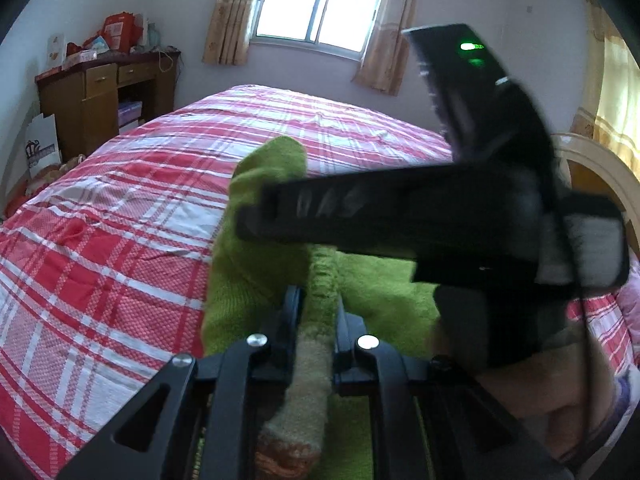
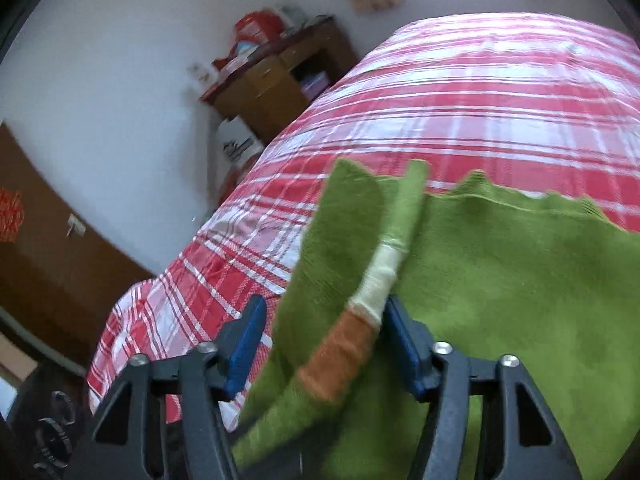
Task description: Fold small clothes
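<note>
A small green knitted garment [image 1: 260, 264] with cream and orange bands lies on the red plaid bed. My left gripper [image 1: 318, 304] is shut on a banded strip of it. My right gripper [image 2: 322, 320] has its jaws apart around the banded sleeve [image 2: 360, 320], and the wide green panel [image 2: 520, 280] spreads to the right. The right gripper's black body [image 1: 400, 216] crosses the left wrist view above the garment.
The red and white plaid bedspread [image 1: 120, 220] covers the bed. A wooden desk [image 1: 100, 96] with boxes stands by the far left wall under the window side. A window with curtains [image 1: 320, 0] is behind the bed. A wooden headboard [image 1: 600, 176] is at the right.
</note>
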A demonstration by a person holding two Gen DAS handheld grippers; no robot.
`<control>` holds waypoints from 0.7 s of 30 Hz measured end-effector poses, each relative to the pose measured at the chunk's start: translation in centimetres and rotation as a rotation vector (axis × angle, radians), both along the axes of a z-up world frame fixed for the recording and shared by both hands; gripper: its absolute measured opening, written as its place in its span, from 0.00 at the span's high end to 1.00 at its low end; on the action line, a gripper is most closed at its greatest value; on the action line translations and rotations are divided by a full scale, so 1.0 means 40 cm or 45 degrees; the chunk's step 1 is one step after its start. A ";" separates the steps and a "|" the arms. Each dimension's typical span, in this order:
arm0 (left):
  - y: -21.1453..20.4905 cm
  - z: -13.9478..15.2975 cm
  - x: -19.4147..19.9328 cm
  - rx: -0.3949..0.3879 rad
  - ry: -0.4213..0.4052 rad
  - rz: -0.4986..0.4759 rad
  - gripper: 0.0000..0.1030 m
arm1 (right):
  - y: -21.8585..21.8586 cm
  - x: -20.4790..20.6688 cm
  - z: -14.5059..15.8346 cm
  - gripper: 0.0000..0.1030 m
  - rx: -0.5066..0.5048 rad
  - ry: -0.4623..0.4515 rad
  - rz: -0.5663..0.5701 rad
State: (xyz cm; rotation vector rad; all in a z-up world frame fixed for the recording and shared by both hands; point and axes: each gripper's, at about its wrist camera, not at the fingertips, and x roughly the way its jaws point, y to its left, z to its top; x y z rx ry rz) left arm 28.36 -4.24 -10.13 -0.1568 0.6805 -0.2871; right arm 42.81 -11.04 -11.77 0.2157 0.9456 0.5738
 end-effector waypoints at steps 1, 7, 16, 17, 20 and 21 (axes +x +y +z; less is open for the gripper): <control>0.002 -0.001 0.001 -0.009 0.005 -0.001 0.88 | 0.003 0.004 -0.004 0.74 -0.002 -0.001 0.004; -0.015 0.010 -0.009 0.011 -0.013 -0.027 0.87 | -0.028 -0.014 0.010 0.86 0.029 -0.041 -0.030; -0.151 0.103 -0.053 0.064 -0.103 -0.174 0.87 | -0.191 -0.073 0.120 0.87 0.060 -0.136 -0.095; -0.180 0.114 -0.057 0.071 -0.108 -0.203 0.87 | -0.216 -0.080 0.129 0.87 0.056 -0.139 -0.106; -0.262 0.123 -0.061 0.090 -0.110 -0.272 0.87 | -0.299 -0.104 0.147 0.87 0.019 -0.151 -0.157; -0.304 0.122 -0.068 0.105 -0.114 -0.302 0.87 | -0.319 -0.109 0.149 0.87 0.014 -0.151 -0.171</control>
